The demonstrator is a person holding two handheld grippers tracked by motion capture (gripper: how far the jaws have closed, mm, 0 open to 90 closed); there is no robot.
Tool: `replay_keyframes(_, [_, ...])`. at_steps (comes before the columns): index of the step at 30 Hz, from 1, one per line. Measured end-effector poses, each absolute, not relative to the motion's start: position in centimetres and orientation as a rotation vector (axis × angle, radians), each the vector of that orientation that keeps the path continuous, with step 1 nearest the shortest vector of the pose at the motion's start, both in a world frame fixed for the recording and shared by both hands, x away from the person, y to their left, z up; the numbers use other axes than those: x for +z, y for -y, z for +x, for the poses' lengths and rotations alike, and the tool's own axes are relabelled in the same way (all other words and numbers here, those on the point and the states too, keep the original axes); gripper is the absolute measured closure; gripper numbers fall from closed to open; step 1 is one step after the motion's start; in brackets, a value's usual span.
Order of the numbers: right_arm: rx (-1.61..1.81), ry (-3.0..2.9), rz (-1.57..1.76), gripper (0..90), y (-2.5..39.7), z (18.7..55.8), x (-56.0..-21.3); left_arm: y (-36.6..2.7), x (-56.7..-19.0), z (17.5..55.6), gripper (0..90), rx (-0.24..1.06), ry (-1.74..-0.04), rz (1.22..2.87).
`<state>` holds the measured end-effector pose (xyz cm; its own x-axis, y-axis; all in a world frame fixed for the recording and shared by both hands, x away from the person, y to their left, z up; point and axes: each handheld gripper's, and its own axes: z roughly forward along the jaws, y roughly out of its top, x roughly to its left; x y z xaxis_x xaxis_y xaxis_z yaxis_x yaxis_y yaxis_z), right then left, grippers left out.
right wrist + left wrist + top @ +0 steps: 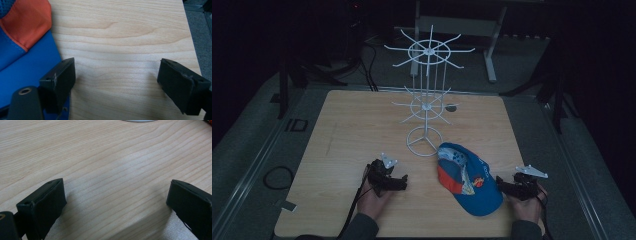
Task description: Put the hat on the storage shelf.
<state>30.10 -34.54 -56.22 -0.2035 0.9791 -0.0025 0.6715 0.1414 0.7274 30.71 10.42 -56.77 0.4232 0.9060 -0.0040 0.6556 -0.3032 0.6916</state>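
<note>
A: State the condition of the right gripper (507, 187).

B: Jaws spread wide, nothing between them. In the right gripper view, bare wood grain lies between the two black jaws. One jaw sits just over the blue brim edge of the cap (22, 50); contact cannot be confirmed.

A: And the left gripper (399, 181)?

B: Also spread wide and empty. It rests low over the table (342, 130), on the near left.

A: Locate the cap.

B: Near right of the table, blue and orange, lying between the two grippers, just beside the right one.

A: Other items?

B: A white wire display rack (427, 95) stands upright at centre, its ring base just beyond the cap's far edge.
</note>
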Motion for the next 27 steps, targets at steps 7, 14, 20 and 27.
replay_keyframes(7, [0.814,-1.983,1.576,24.9,34.5,30.3,-55.7,-10.4,-56.8,30.7,2.6,0.523,-1.315,2.061])
replay_keyframes(14, [0.832,-2.092,1.478,32.5,33.2,29.8,-53.8,-10.4,-56.8,30.7,2.6,0.524,-1.316,2.061])
replay_keyframes(20, [0.785,-2.141,1.376,33.5,31.7,29.2,-51.8,-10.4,-56.8,30.7,2.6,0.524,-1.318,2.06])
replay_keyframes(27, [0.862,-2.167,1.349,31.0,30.7,29.1,-49.9,-10.4,-56.8,30.7,2.6,0.525,-1.32,2.058])
